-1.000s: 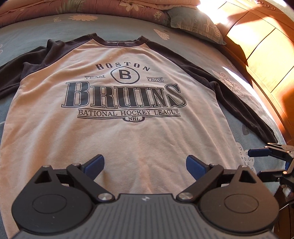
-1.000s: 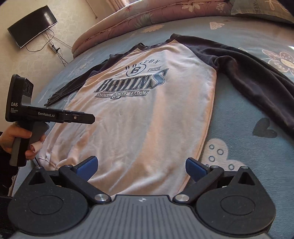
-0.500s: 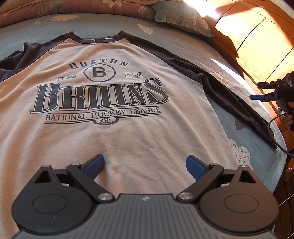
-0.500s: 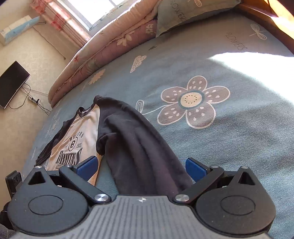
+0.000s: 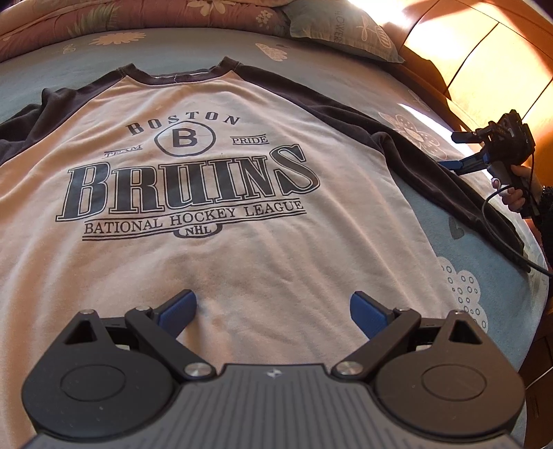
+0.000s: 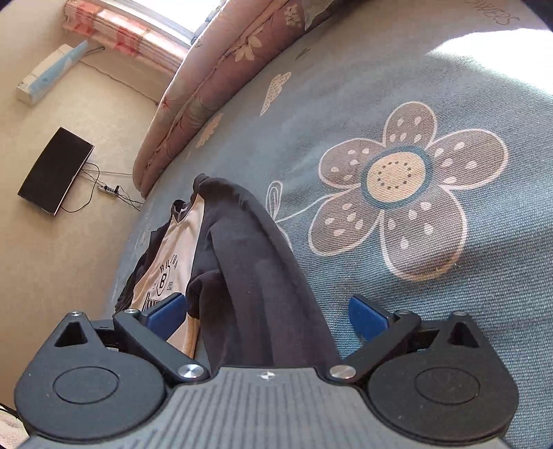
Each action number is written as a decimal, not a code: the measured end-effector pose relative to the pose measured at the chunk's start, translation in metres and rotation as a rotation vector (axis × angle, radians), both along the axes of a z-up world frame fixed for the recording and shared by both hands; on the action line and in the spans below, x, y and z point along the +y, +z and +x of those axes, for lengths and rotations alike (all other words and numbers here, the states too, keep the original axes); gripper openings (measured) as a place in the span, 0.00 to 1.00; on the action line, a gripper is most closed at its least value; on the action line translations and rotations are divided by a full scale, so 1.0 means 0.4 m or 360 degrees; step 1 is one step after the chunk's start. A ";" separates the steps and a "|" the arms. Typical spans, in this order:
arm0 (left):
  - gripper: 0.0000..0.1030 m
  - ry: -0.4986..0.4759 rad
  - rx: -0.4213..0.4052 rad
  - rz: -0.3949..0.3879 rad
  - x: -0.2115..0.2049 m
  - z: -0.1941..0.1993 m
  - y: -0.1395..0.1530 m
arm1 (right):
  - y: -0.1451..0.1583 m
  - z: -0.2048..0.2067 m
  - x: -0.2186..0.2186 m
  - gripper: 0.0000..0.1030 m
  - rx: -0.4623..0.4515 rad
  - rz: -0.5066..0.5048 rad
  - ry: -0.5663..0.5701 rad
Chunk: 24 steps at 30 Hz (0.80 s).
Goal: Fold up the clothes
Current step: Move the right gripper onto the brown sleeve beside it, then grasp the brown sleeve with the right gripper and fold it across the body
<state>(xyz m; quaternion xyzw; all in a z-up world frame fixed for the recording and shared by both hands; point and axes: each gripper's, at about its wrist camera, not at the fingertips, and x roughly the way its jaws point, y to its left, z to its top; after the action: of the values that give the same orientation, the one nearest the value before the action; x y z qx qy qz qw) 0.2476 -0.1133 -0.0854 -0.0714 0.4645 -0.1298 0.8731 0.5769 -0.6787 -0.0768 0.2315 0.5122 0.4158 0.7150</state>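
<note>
A cream long-sleeved shirt with dark navy raglan sleeves and a printed "Boston Bruins" hockey crest (image 5: 214,221) lies flat, face up, on a bed covered by a blue-grey flower-patterned sheet (image 6: 432,86). The left gripper (image 5: 273,307) hangs over the shirt's lower front with its blue-padded fingers (image 5: 178,309) spread wide, nothing between them. The shirt's dark sleeve (image 6: 249,283) on the right-hand side stretches out along the sheet; the right gripper (image 6: 268,312) sits over it, jaws spread, the sleeve lying in the gap, and the pads are not seen to touch the cloth. From the left wrist view, the right gripper (image 5: 459,152) is held by a hand (image 5: 515,193) beside the bed's orange wooden frame (image 5: 490,69). A rolled pink floral quilt (image 6: 221,79) and a grey-green pillow (image 5: 342,31) rest at the head of the bed. No container is in view.
</note>
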 end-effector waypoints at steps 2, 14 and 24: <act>0.93 -0.0006 -0.0005 0.0003 0.000 0.001 -0.001 | -0.004 -0.001 0.004 1.00 0.0020 0.0030 0.0023; 0.93 -0.0006 -0.0033 0.0006 -0.002 -0.001 -0.005 | -0.042 0.018 0.003 0.99 0.0123 0.0097 0.0032; 0.94 -0.0029 -0.0057 -0.0028 0.006 -0.003 -0.008 | -0.086 0.059 -0.023 0.01 0.0196 0.0042 -0.0085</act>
<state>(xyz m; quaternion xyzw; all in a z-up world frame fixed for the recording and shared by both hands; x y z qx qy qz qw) 0.2463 -0.1108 -0.0887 -0.0725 0.4483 -0.1429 0.8794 0.6005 -0.6880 -0.1114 0.2796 0.5432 0.3883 0.6899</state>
